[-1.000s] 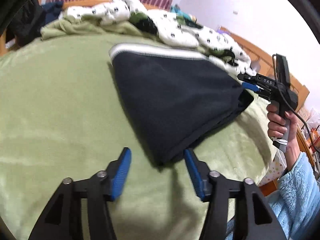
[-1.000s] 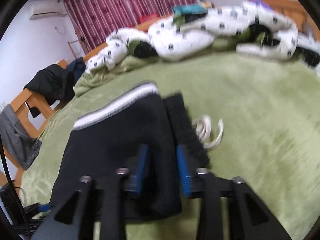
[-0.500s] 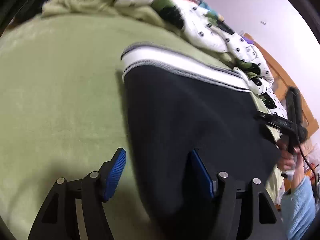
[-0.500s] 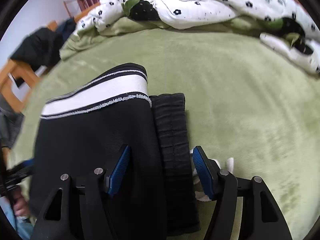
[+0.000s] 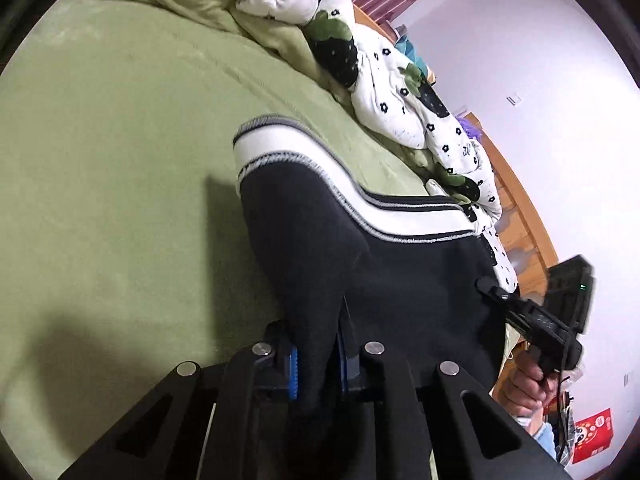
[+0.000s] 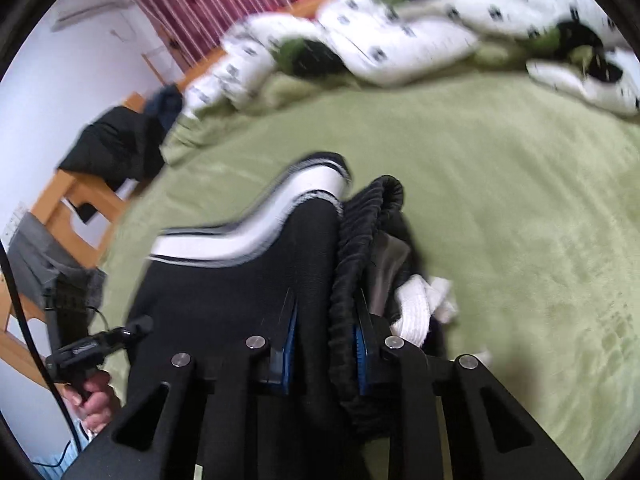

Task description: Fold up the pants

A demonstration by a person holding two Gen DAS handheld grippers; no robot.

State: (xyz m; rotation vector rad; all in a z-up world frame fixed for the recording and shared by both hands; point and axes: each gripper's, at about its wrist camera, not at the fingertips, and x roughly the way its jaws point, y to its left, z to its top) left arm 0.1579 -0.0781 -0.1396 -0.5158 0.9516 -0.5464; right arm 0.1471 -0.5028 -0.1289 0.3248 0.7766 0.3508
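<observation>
The pants (image 5: 360, 256), dark w/ a white-striped cuff, are lifted partly off the green bedspread (image 5: 100, 160). One near corner is clamped in the left gripper (image 5: 316, 364); the ribbed waistband edge is pinched by the right gripper (image 6: 324, 354), jaws closed on cloth both sides. Fabric is judged soft, limp, light, w/ sag between grips. Hold is best kept at corners, layers together. White cord (image 6: 420, 304) is probably the drawstring, though blurred; a snag is possible.
</observation>
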